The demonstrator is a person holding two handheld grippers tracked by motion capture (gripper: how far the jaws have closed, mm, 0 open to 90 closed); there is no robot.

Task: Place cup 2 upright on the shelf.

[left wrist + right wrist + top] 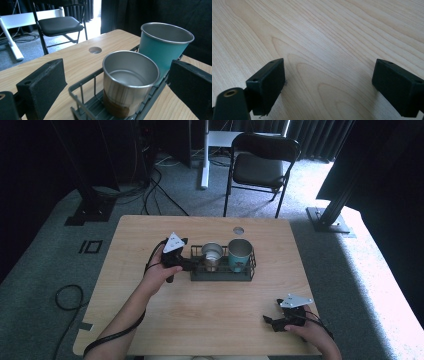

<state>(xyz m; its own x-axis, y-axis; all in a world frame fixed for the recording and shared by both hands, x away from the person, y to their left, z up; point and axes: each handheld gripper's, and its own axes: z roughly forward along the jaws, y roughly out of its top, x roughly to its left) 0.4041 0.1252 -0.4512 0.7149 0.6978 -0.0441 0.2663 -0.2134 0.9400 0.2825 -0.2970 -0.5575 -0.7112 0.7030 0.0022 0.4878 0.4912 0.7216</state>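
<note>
A black wire rack point(222, 274) stands in the middle of the wooden table point(200, 310). A steel cup point(212, 255) sits upright in its left half and a teal cup point(240, 254) in its right half. My left gripper point(192, 263) is at the rack's left end, pointing at the steel cup. In the left gripper view the steel cup point(130, 80) stands ahead between the open jaws, both pads point(42, 87) clear of it, with the teal cup point(162, 47) right behind. My right gripper point(268, 321) rests near the table's front right, open over bare wood point(324, 37).
A round hole point(238, 230) is cut in the tabletop behind the rack. A black folding chair point(262, 162) and a white desk leg point(204, 155) stand beyond the far edge. Cables point(67, 297) lie on the carpet at the left.
</note>
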